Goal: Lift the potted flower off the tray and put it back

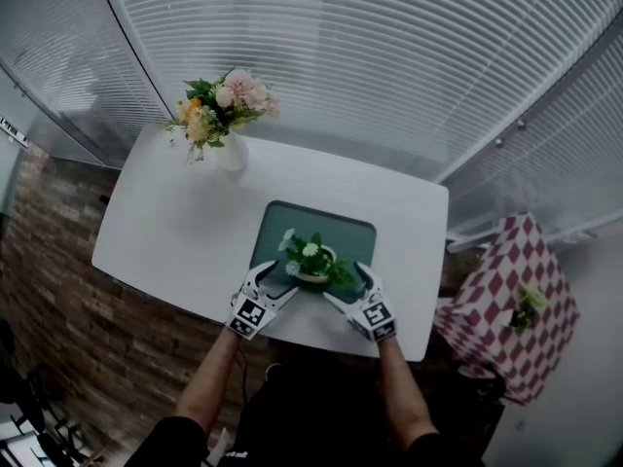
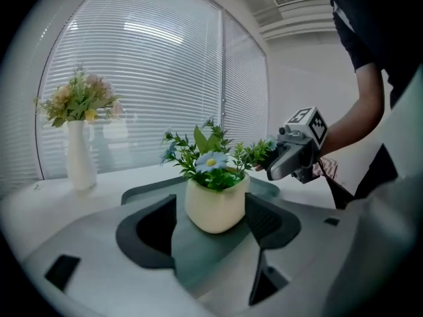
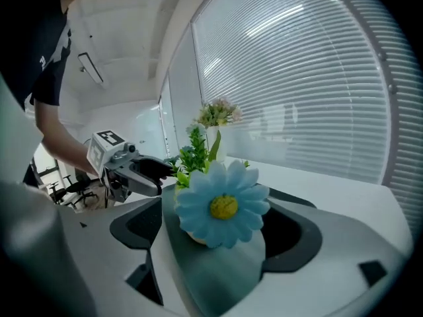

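Pot [image 1: 313, 274] sits on the tray [image 1: 331, 228], toward its near edge, holding a blue daisy and greenery. The left gripper [image 1: 277, 278] is at the tray's near-left and the right gripper [image 1: 348, 283] at its near-right, both claws spread wide with the pot between their jaws, set up, I'd say, for a two-sided lift. A vase [image 1: 232, 152] of flowers stands beyond the tray's far-left corner.

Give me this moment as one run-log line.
potted flower: upright on green tray | left gripper: open, pot between jaws | right gripper: open, flower between jaws | lift: not yet begun
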Demonstrator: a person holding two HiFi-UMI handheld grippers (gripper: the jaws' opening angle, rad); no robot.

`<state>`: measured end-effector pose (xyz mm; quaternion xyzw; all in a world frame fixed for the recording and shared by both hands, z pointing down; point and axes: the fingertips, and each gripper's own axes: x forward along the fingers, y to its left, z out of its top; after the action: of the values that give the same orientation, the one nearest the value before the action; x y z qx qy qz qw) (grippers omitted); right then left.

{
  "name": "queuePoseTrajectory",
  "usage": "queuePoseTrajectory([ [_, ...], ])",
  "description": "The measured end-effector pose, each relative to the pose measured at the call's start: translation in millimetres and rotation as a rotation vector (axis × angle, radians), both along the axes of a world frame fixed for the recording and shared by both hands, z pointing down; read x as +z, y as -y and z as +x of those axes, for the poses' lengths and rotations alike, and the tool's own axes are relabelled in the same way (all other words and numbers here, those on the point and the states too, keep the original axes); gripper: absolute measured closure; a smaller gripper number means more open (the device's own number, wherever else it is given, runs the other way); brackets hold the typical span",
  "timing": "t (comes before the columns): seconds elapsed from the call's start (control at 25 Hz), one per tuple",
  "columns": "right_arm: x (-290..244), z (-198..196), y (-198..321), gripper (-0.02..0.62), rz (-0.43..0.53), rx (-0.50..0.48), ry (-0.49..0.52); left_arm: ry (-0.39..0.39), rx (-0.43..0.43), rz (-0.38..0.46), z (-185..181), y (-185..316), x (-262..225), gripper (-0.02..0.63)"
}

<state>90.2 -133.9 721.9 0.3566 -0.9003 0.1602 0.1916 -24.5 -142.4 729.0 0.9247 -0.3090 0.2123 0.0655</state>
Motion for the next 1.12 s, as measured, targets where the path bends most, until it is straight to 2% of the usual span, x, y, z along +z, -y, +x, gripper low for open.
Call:
queuePoseTrajectory([
  [0.16, 13, -4, 5, 0.175, -0.022, -0.026, -0.009, 0.073, 0.047, 0.025, -1, 6, 16, 0.304],
  [0.4, 31, -9, 9, 0.176, -0.068, -0.103, -0.071, 0.059, 0.028, -0.054, 5, 6, 20, 0.305],
  [0.52, 35, -11, 13, 0.175, -0.068, -0.134, -0.082, 0.106, 0.092, 0.002, 6, 6, 28, 0.305],
  [0.76, 40, -15, 18, 0.175, -0.07, -0.177, -0.089, 0.102, 0.106, -0.018, 13, 9, 26, 0.305],
  [0.92, 45, -18, 19, 0.175, -0.064, -0.221, -0.105, 0.084, 0.085, -0.066, 16, 12, 22, 0.305],
  [1.12, 48, -21, 21, 0.175, -0.051, -0.257, -0.113, 0.098, 0.115, -0.06, 19, 14, 25, 0.305],
])
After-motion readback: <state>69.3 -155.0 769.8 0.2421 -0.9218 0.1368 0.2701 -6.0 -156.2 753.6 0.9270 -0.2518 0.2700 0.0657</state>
